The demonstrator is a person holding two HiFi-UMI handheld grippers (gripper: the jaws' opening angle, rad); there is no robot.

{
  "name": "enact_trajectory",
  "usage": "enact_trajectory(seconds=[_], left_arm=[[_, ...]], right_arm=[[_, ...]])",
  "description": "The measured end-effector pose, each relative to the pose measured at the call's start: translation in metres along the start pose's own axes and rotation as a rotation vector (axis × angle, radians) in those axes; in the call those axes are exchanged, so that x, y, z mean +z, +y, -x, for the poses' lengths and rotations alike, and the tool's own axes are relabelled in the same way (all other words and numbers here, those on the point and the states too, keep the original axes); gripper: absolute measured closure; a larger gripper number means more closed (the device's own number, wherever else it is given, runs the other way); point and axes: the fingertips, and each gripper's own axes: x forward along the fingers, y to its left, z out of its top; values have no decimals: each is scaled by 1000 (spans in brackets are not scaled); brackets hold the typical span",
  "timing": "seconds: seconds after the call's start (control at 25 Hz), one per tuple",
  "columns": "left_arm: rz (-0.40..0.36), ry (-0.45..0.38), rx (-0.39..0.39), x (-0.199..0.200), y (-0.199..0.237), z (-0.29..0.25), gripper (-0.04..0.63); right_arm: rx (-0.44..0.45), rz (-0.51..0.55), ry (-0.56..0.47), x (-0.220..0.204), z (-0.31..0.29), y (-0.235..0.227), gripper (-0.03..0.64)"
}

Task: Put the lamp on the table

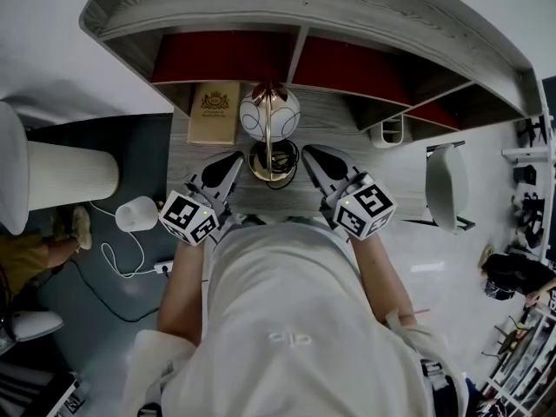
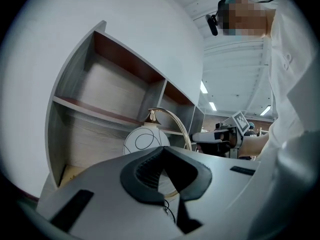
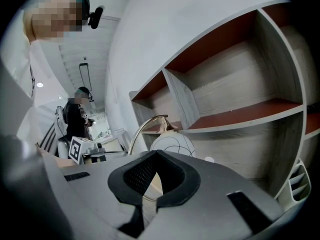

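**A:** Head view, entry one: lamp (image 1: pixel 280 115), standing on the desk (image 1: pixel 339 120) under the shelf (image 1: pixel 295 7), with a book (image 1: pixel 214 111) just to its left. Where are the grippers sitting?

**B:** The left gripper (image 1: pixel 236 159) is sitting at the left edge of the base (image 1: pixel 285 165), and the right gripper (image 1: pixel 308 155) at the right edge. Both are pressing their jaws together. Each appears to be pinching the thin rim of the base.

**A:** Entry two, hazards. What is threatening the hold?

**B:** I am judging the rim grip as shallow. If one side is pulling harder than the other, the thin edge is likely sliding out. The globe (image 2: pixel 145 143) is riding high on an arched stem (image 3: pixel 142 125), so the lamp is looking top-heavy. I am expecting it to start tipping once the base is leaving the desk.

**A:** Clearance?

**B:** The globe is standing near the shelf's lower compartments on the far side, and the book is lying just left. A steep lift is risking a knock on the shelf board. A drift left is risking the book.

**A:** Anything trailing?

**B:** A cord (image 2: pixel 169 210) is running beside the left jaws in the left gripper view. It is risking a snag, or getting nipped between the pads.
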Motion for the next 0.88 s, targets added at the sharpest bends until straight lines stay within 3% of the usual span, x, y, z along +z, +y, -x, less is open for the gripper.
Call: enact_trajectory(seconds=[0.28,0.88], left_arm=[[-8,10,55,2,7,3,580],[-23,1,72,10,11,4,580]], right_arm=[[-12,18,-5,1,1,-3,588],[-25,17,-22,6,-2,-8,588]])
